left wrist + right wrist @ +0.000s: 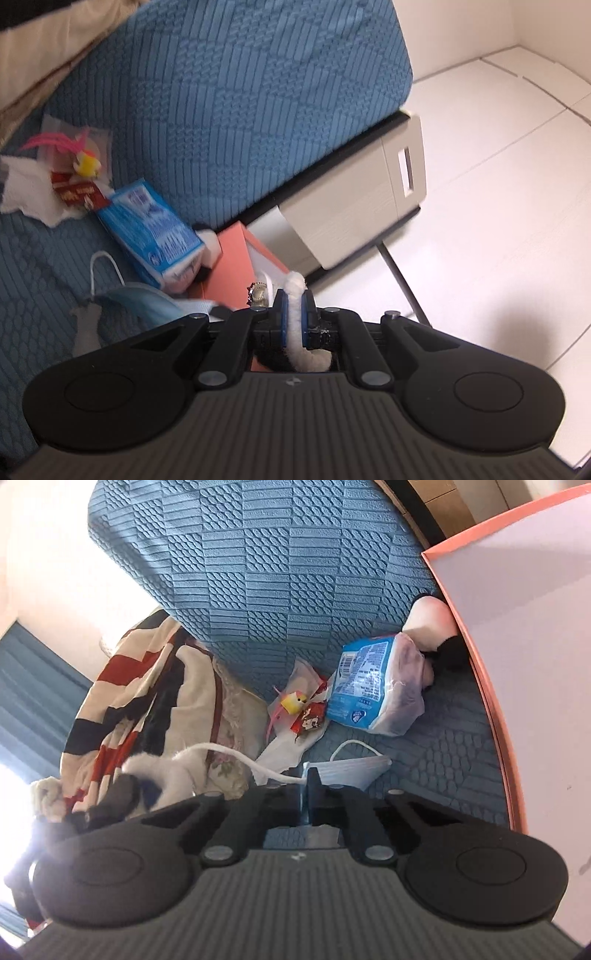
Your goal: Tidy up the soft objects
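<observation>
My left gripper [294,295] is shut on a white fluffy strip [295,281] that stands up between its blue pads, above an open orange box [229,266]. On the blue sofa cover lie a blue tissue pack [151,229], a light blue face mask [147,299] and a small yellow bird toy [88,164]. My right gripper [304,775] is shut on a thin white cord [266,771] that runs left to a white fluffy toy [155,771]. Just beyond its jaws lies the mask [354,770], then the tissue pack [369,686] and the bird toy [293,703].
The orange box wall [498,701] rises on the right, with a white and black soft thing [432,624] wedged beside it. A red, black and cream striped cloth [122,686] is heaped at left. A beige drawer unit [354,199] and white tiled floor [498,184] lie past the sofa.
</observation>
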Motion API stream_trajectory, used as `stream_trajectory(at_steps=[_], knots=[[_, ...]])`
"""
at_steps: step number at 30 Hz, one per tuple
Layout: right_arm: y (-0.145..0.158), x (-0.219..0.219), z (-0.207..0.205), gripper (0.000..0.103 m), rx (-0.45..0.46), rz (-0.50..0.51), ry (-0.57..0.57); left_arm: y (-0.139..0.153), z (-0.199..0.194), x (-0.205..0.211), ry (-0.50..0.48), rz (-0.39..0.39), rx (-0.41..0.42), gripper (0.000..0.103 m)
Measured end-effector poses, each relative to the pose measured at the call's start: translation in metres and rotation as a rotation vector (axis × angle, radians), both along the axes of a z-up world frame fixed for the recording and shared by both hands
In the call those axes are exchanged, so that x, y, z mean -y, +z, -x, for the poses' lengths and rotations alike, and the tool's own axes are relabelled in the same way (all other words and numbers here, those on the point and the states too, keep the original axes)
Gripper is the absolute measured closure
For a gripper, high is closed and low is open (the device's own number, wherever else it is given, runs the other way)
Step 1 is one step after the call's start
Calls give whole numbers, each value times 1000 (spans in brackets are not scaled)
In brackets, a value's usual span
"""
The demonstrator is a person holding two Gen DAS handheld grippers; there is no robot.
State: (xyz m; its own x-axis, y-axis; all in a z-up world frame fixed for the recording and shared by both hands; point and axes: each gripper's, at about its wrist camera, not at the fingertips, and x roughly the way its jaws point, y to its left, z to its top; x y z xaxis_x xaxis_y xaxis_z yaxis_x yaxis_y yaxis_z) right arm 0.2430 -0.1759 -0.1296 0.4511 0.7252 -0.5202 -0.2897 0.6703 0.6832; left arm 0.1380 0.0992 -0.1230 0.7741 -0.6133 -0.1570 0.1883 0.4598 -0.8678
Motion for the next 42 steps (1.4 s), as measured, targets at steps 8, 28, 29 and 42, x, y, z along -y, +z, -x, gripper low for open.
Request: stream_trajectory(at_steps=[8, 28, 29, 42], knots=[[-2, 7, -8, 97, -5, 12, -24, -3, 2, 16, -57, -55, -44, 95], [15, -8, 19, 97, 213, 345, -7, 30, 53, 24, 50, -228, -91, 95], [15, -7, 21, 97, 218, 352, -9, 31, 56, 25, 52, -239, -97, 95], [22, 4, 33, 98, 295, 423, -42, 21, 81, 43, 23, -339, -185, 95]])
